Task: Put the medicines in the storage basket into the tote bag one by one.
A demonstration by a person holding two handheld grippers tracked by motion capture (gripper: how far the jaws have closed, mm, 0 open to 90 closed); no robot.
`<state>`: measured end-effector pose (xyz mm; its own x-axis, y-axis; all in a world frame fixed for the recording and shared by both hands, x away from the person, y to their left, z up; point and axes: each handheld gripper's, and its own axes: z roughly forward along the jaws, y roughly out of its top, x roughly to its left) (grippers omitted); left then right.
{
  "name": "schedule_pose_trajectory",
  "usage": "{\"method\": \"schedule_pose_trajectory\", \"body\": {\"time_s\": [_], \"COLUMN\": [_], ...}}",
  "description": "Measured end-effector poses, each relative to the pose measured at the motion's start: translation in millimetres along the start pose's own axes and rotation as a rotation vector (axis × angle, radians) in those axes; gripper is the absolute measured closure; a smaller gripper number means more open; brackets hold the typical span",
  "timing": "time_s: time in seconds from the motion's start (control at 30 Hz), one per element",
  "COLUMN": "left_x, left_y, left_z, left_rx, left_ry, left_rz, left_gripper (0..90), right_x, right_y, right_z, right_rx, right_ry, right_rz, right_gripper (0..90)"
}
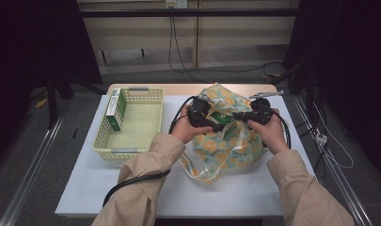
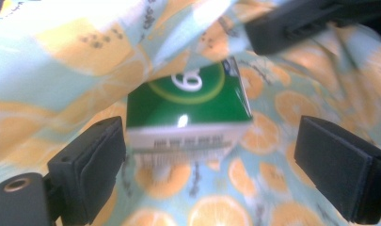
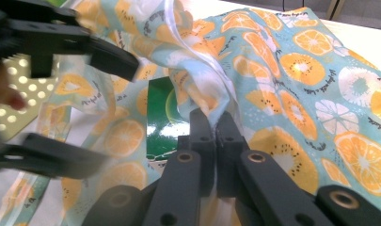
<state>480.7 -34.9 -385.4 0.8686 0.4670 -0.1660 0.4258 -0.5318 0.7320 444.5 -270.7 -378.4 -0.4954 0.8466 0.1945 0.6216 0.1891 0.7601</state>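
A cloth bag [image 1: 226,146] printed with orange slices lies on the white table, its mouth held up. My right gripper [image 1: 242,117] is shut on the bag's rim; in the right gripper view its jaws [image 3: 215,120] pinch the bunched fabric [image 3: 202,89]. Inside the bag lies a green box [image 2: 188,108] with a white end. My left gripper [image 2: 211,141] is open at the bag's mouth, its pads [image 2: 94,165] standing clear of the box on either side. From the right gripper's side, the left gripper [image 3: 122,115] spreads wide in front of the green box [image 3: 160,127].
A pale yellow perforated basket [image 1: 124,151] stands at the table's left, with a green and white carton [image 1: 115,109] upright against its left wall. The bag's strap [image 1: 197,172] trails toward the front edge. Cables run from both grippers.
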Motion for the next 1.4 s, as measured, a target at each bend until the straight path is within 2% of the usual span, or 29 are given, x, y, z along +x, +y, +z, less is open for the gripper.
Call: {"method": "schedule_pose_trajectory", "body": {"time_s": [0.1, 0.2, 0.27, 0.63, 0.7, 0.77, 1.03, 1.1, 1.27, 1.3, 1.33, 1.4], "left_x": [1.2, 1.3, 3.7, 29.7, 34.2, 39.1, 58.9, 63.8, 77.5, 79.0, 82.8, 88.3], "left_y": [-5.4, -8.8, -11.0, -26.0, -27.6, -29.3, -43.6, -47.6, -56.9, -58.5, -60.4, -63.6], "left_z": [-14.3, -32.5, -43.7, -95.8, -104.4, -112.7, -132.3, -136.7, -148.4, -150.9, -153.2, -159.0], "left_rx": [-0.004, -0.009, -0.007, -0.005, -0.016, -0.021, -0.014, -0.007, 0.012, 0.021, 0.019, 0.012], "left_ry": [-0.023, -0.006, -0.024, 0.047, 0.056, 0.071, 0.119, 0.129, 0.166, 0.204, 0.188, 0.205], "left_rz": [0.001, 0.023, 0.028, 0.008, -0.009, -0.009, -0.036, -0.029, -0.049, -0.049, -0.055, -0.058], "left_gripper": [9.3, 9.3, 9.3, 7.3, 6.8, 6.3, 5.4, 5.4, 5.4, 5.5, 5.8, 5.9], "right_x": [0.4, 0.0, -0.1, 1.6, 1.6, 2.0, 2.0, 2.0, 0.9, 0.4, 0.0, -0.5], "right_y": [-1.5, -3.0, -4.0, -3.8, -3.8, -3.7, -5.3, -5.1, -4.7, -4.8, -4.9, -4.9], "right_z": [0.4, 0.7, 1.4, 1.0, 0.4, -0.5, -1.1, -1.2, -2.2, -2.4, -2.6, -3.1], "right_rx": [0.001, 0.001, 0.002, -0.001, -0.001, 0.001, 0.001, -0.001, -0.002, -0.004, -0.005, -0.007], "right_ry": [-0.005, -0.008, -0.009, -0.011, -0.011, -0.01, -0.01, -0.009, -0.009, -0.01, -0.011, -0.01], "right_rz": [0.003, 0.002, 0.004, 0.0, 0.0, 0.003, 0.0, -0.002, 0.0, 0.002, 0.002, 0.001], "right_gripper": [89.0, 88.9, 89.0, 88.9, 88.9, 88.9, 88.9, 88.9, 88.9, 88.9, 88.9, 88.9]}}
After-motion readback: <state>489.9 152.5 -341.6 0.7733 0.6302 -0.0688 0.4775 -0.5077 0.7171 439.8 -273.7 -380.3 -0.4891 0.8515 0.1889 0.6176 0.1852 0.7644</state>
